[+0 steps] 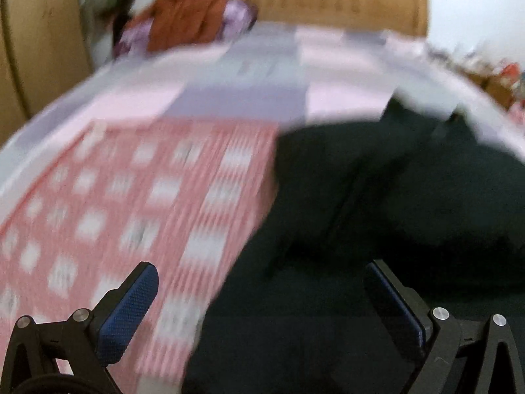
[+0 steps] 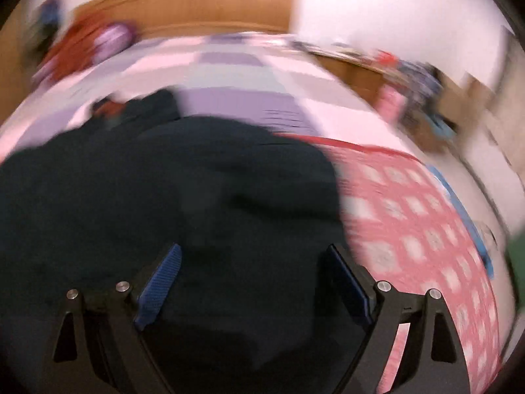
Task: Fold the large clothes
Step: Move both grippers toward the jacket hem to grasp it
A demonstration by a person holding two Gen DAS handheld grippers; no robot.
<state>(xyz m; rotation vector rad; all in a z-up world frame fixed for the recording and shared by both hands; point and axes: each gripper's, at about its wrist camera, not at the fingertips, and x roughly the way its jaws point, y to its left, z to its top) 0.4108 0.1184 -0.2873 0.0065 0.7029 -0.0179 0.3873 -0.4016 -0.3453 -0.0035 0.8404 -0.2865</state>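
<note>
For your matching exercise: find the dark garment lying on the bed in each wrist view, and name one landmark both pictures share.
Left wrist view: the dark garment fills the lower right, beside the pink checked blanket on its left.
Right wrist view: the dark garment fills the lower left and centre, with the pink checked blanket on its right.
Shared landmark: the wooden headboard along the top.

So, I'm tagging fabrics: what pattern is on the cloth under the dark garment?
Pink-red with white squares, a check pattern; clearest in the left wrist view.
</note>
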